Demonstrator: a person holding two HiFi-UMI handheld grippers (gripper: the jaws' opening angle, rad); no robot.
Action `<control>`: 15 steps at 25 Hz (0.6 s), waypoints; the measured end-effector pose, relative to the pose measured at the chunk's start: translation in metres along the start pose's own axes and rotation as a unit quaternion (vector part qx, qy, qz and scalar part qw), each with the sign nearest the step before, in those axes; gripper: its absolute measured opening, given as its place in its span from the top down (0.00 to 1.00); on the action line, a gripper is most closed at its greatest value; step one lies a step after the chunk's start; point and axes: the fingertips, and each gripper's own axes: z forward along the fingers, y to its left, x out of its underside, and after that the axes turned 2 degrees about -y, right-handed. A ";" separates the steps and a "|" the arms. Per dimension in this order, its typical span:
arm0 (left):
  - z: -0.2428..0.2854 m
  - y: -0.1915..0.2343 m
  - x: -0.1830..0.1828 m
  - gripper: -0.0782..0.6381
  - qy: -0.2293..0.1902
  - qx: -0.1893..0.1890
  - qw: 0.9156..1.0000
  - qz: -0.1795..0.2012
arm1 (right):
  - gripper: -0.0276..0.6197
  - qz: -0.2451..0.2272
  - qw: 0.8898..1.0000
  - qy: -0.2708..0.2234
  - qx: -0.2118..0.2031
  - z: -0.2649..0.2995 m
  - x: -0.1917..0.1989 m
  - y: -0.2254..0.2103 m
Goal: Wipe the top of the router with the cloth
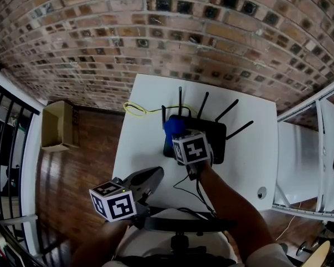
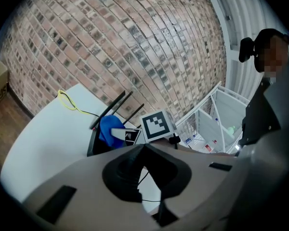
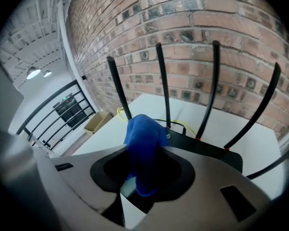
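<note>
The blue cloth [image 3: 140, 129] is clamped between the jaws of the right gripper [image 3: 145, 148], and a soft fold is bunched out beyond the tips. The router [image 1: 214, 131] lies directly below and ahead of that gripper on the white table [image 1: 136, 149]. Its antennas [image 3: 162, 81] stand just beyond the cloth. Whether the cloth touches the router cannot be told.

The cloth is judged light and limp, so it is best pinched near its middle, with enough left hanging to be dragged flat. The router is judged light and smooth, likely to be shifted by a hard push, and its thin antennas could easily be snagged.

The left gripper [image 1: 155, 174] is held well behind and to the left of the right one, its jaws together on nothing. Far to its left, an open cardboard box [image 1: 57, 125] stands on the floor; its contents cannot be made out.
</note>
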 end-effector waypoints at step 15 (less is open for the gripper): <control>0.003 -0.004 -0.002 0.85 0.000 0.007 1.000 0.005 | 0.75 0.033 0.999 0.026 0.029 0.003 0.034 -0.036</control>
